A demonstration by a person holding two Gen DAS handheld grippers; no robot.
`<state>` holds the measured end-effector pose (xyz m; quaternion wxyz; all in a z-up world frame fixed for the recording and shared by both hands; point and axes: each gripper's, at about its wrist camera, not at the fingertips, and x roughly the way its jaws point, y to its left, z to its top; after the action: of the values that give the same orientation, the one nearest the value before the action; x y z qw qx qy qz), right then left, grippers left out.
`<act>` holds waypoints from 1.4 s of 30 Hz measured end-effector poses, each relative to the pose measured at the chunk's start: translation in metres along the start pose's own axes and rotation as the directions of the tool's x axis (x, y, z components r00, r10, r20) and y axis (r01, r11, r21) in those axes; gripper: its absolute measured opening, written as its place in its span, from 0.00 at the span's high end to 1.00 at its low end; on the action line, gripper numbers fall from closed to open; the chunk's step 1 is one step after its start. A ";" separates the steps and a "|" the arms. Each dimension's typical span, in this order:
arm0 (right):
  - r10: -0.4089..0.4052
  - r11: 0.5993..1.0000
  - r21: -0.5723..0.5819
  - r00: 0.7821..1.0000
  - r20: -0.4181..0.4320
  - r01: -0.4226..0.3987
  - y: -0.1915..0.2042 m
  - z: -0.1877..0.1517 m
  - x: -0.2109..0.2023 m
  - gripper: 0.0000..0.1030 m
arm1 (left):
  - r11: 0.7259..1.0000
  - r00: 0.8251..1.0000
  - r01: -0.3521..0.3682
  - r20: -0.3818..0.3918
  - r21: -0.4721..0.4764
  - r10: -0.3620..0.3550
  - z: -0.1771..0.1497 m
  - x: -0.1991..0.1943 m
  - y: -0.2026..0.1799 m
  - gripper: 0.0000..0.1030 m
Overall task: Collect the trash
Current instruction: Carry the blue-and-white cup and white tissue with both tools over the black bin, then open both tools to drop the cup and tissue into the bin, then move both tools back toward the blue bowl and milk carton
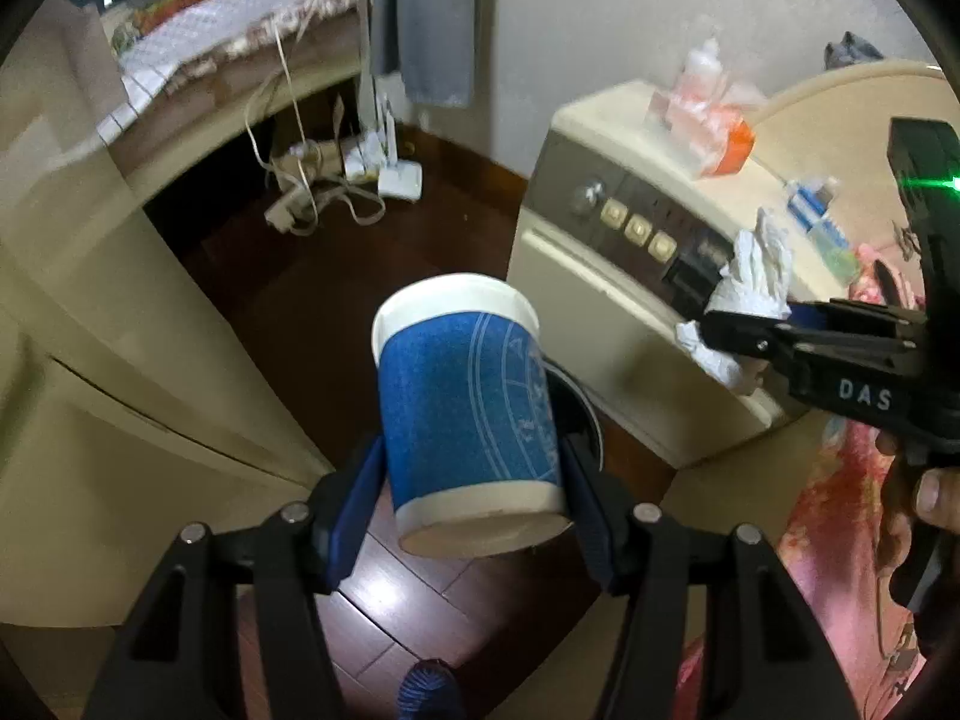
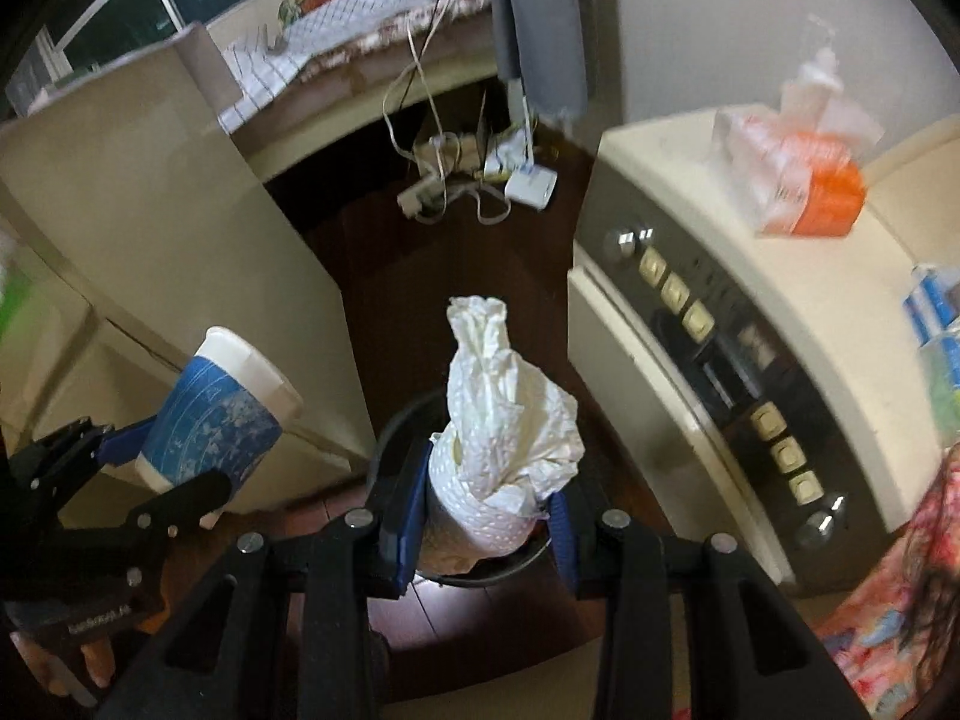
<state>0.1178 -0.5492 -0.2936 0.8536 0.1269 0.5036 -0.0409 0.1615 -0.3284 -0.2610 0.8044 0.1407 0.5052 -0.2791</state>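
Left gripper (image 1: 474, 468): clenched on a blue paper cup (image 1: 465, 414), 1 blue pad on each side of the cup wall near its base. Cup is off the floor, tilted, white rim pointing away and up. Seen also from the right wrist view, at lower left, cup (image 2: 219, 417) held above the cream cabinet front.

Right gripper (image 2: 486, 516): clenched on a crumpled white paper towel (image 2: 504, 438), the wad pinched between both pads, a twisted end sticking up past the fingertips. In the left wrist view the same gripper (image 1: 720, 330) enters from the right with the towel (image 1: 750, 282) bunched at its tip, in front of the bedside unit.

A dark round bin (image 2: 396, 438) sits on the wood floor (image 1: 336, 276) directly below the towel; its rim also shows behind the cup (image 1: 585, 408). Contents not readable.

Cream bedside unit (image 1: 606, 312) with a row of buttons stands right of both grippers. On its top: an orange-and-white tissue pack (image 2: 798, 180), blurred. Cables and a power strip (image 1: 288, 210) lie on the floor under the far tabletop (image 2: 336, 69).
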 end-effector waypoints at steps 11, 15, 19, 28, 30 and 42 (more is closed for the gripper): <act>0.031 0.994 -0.101 0.990 -0.141 -0.046 0.009 -0.015 0.080 0.63 | 0.998 0.990 0.060 -0.125 -0.021 -0.062 -0.014 0.061 0.009 0.42; 0.033 0.986 -0.155 0.979 -0.199 -0.065 0.014 -0.023 0.109 0.63 | 0.996 0.983 0.080 -0.161 -0.030 -0.084 -0.020 0.080 0.014 0.42; 0.037 0.976 -0.199 0.966 -0.258 -0.090 0.017 -0.036 0.136 0.63 | 0.995 0.976 0.092 -0.197 -0.026 -0.095 -0.025 0.098 0.014 0.42; 0.014 0.948 -0.299 0.951 -0.310 -0.112 0.023 -0.054 0.173 0.61 | 0.992 0.961 0.116 -0.249 -0.041 -0.122 -0.029 0.130 0.017 0.36; -0.047 0.943 -0.329 0.959 -0.280 -0.050 0.023 -0.058 0.173 0.33 | 0.992 0.964 0.099 -0.240 -0.074 -0.114 -0.031 0.129 0.021 0.18; -0.116 0.977 -0.199 0.968 -0.223 0.071 -0.002 -0.050 0.127 0.06 | 0.997 0.983 0.034 -0.176 -0.068 -0.045 -0.025 0.088 0.018 0.15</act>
<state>0.1373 -0.5313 -0.4274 0.7937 0.0251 0.6075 -0.0182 0.1838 -0.3282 -0.3515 0.7547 0.1287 0.5863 -0.2647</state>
